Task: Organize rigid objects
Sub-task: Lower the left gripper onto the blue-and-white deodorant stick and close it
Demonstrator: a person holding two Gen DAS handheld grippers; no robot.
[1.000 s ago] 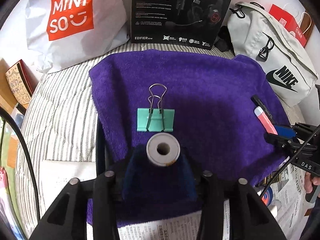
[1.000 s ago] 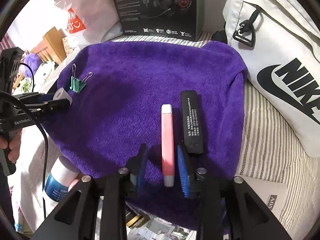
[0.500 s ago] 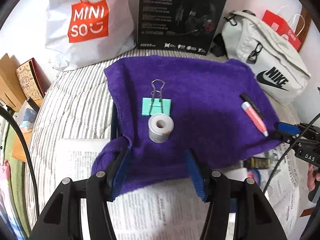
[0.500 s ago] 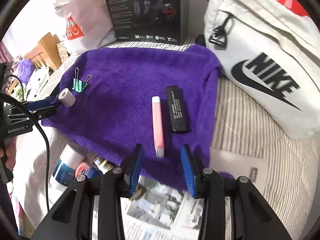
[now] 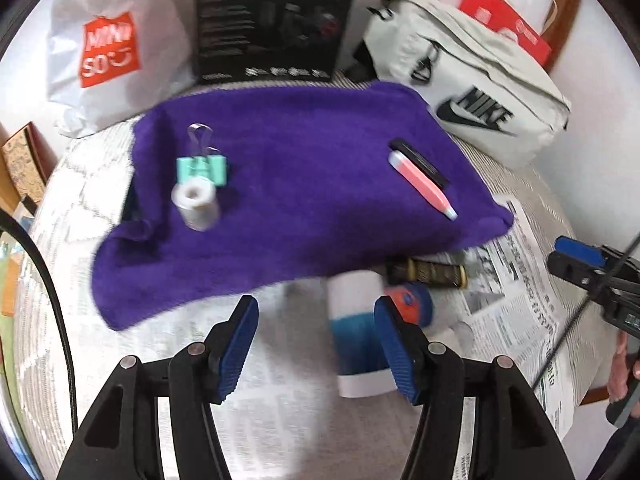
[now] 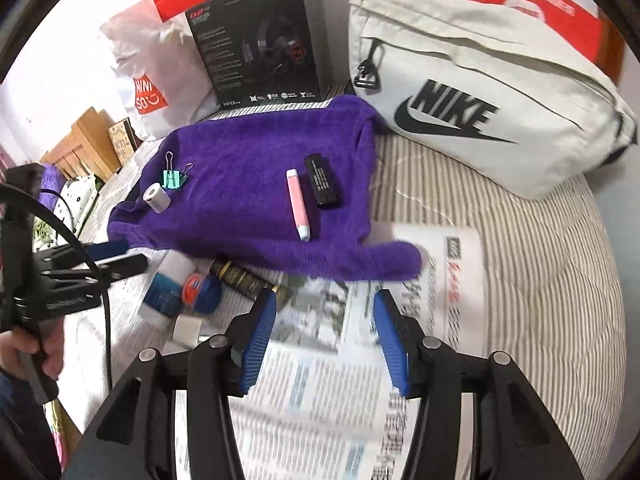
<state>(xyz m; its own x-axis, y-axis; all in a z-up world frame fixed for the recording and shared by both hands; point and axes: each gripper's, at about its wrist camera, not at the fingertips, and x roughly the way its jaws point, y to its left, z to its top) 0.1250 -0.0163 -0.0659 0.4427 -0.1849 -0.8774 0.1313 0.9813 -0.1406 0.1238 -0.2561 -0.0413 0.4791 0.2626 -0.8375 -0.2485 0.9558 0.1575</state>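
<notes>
A purple towel (image 5: 300, 184) (image 6: 248, 200) carries a white tape roll (image 5: 196, 206) (image 6: 156, 197), a green binder clip (image 5: 202, 170) (image 6: 173, 178), a pink tube (image 5: 422, 182) (image 6: 299, 204) and a black stick (image 5: 418, 162) (image 6: 321, 179). On the newspaper below the towel lie a white-and-blue bottle (image 5: 360, 328) (image 6: 166, 292), a blue-and-orange round tin (image 5: 410, 300) (image 6: 200, 289) and a dark gold-banded tube (image 5: 426, 273) (image 6: 240, 276). My left gripper (image 5: 316, 344) hovers over the newspaper, jaws opening, nothing pressed between them. My right gripper (image 6: 324, 336) is also opening over the newspaper, empty.
A white Nike bag (image 6: 480, 92) (image 5: 468, 88), a black headset box (image 6: 260, 44) (image 5: 272, 20) and a white Miniso bag (image 5: 108, 48) stand behind the towel. Red bags sit at the back right. Newspaper (image 6: 320, 380) covers the striped bedding in front.
Both grippers let go of their items, the tape roll and the pink tube, and pulled back off the towel over the newspaper, with their jaws wider apart.
</notes>
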